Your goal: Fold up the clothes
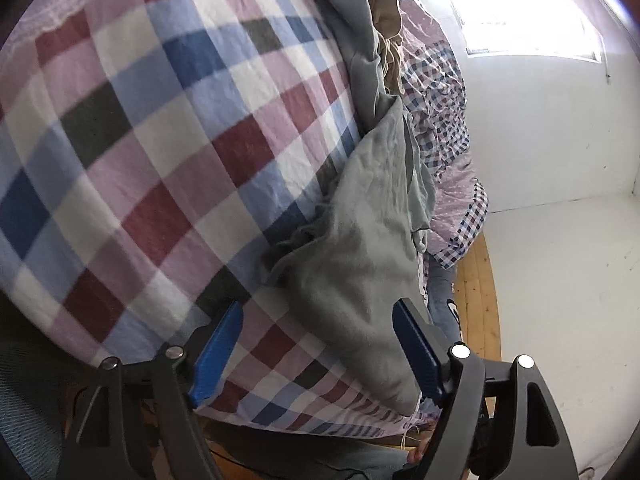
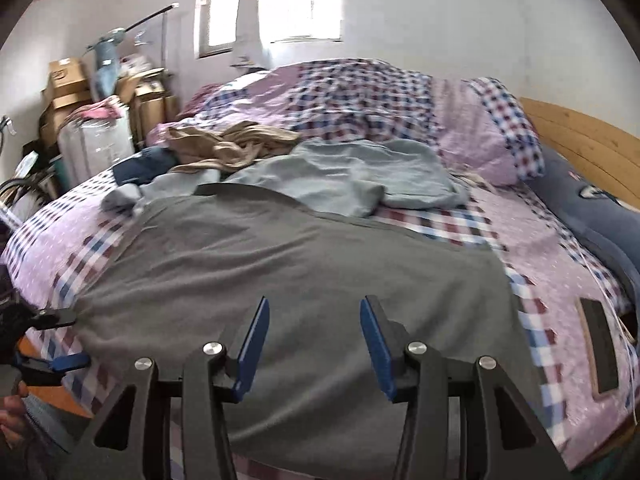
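The grey garment (image 1: 356, 248) in the left wrist view lies along the right side of the checked bedspread (image 1: 140, 152), its near end running down between the two blue fingers of the left gripper (image 1: 318, 348). The jaws are spread wide; the right finger sits at the garment's edge and the left finger is over bare bedspread, and whether either pad actually touches the cloth is hard to tell from this angle. Further up the bed lie more clothes, a grey-blue piece (image 1: 352, 20) and a tan one (image 1: 388, 4). In the right wrist view the same grey garment (image 2: 288, 264) is spread flat across the near part of the bed, directly ahead of and beneath the right gripper (image 2: 314, 346), whose blue fingers stand apart above the cloth and pinch nothing. The left gripper (image 2: 60, 340) shows at the garment's left edge, also parted. Beyond the garment sit a light blue piece of clothing (image 2: 352, 180) and a tan one (image 2: 236, 144), with a phone (image 2: 600, 348) lying well to the right on the bedspread.
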The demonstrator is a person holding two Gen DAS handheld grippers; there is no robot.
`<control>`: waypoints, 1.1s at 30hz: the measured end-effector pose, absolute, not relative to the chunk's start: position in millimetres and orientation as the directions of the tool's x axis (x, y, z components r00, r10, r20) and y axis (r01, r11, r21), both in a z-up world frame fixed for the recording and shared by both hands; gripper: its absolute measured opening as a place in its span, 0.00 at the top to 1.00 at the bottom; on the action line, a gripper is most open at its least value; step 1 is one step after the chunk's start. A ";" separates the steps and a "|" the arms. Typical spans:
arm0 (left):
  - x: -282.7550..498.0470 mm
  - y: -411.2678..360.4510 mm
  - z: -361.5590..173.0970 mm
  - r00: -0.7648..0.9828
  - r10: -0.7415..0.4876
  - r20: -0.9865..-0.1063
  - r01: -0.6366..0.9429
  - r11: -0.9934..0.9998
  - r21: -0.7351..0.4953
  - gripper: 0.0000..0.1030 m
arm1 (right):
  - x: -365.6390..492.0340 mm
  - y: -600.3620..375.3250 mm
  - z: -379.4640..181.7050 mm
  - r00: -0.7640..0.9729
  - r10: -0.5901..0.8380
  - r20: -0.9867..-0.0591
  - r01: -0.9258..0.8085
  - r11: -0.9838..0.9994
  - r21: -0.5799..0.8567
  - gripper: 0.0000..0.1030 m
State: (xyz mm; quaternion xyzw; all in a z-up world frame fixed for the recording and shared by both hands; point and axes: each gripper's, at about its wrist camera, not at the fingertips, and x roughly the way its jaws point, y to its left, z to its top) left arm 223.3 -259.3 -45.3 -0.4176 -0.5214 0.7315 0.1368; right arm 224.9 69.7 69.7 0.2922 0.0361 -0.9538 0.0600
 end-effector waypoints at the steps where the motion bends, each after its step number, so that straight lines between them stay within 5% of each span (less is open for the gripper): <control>1: 221.4 -257.5 -45.4 -0.616 0.638 -0.462 0.229 -0.415 -0.880 0.21 | 225.3 63.5 69.1 -0.826 -0.104 -0.555 0.152 -0.988 -0.042 0.51; 7: 209.2 -246.5 -43.7 -0.619 0.664 -0.419 0.191 -0.390 -0.901 0.20 | 236.3 22.5 64.0 -0.839 -0.175 -0.515 0.286 -0.947 -0.144 0.43; 9: 209.0 -247.9 -42.2 -0.627 0.669 -0.398 0.183 -0.371 -0.911 0.20 | 242.5 9.4 61.0 -0.842 -0.201 -0.501 0.331 -0.925 -0.186 0.26; 11: 209.0 -249.5 -40.8 -0.635 0.675 -0.376 0.173 -0.350 -0.921 0.20 | 252.2 -7.6 56.7 -0.841 -0.232 -0.489 0.386 -0.891 -0.241 0.21; 28: 207.1 -255.1 -30.6 -0.647 0.748 -0.145 0.067 -0.134 -0.989 0.20 | 282.7 -102.9 -4.7 -0.801 -0.283 -0.528 0.573 -0.618 -0.538 0.19; 33: 205.9 -253.7 -27.0 -0.641 0.761 -0.102 0.039 -0.101 -0.994 0.20 | 279.2 -112.5 -8.8 -0.797 -0.305 -0.521 0.585 -0.605 -0.540 0.28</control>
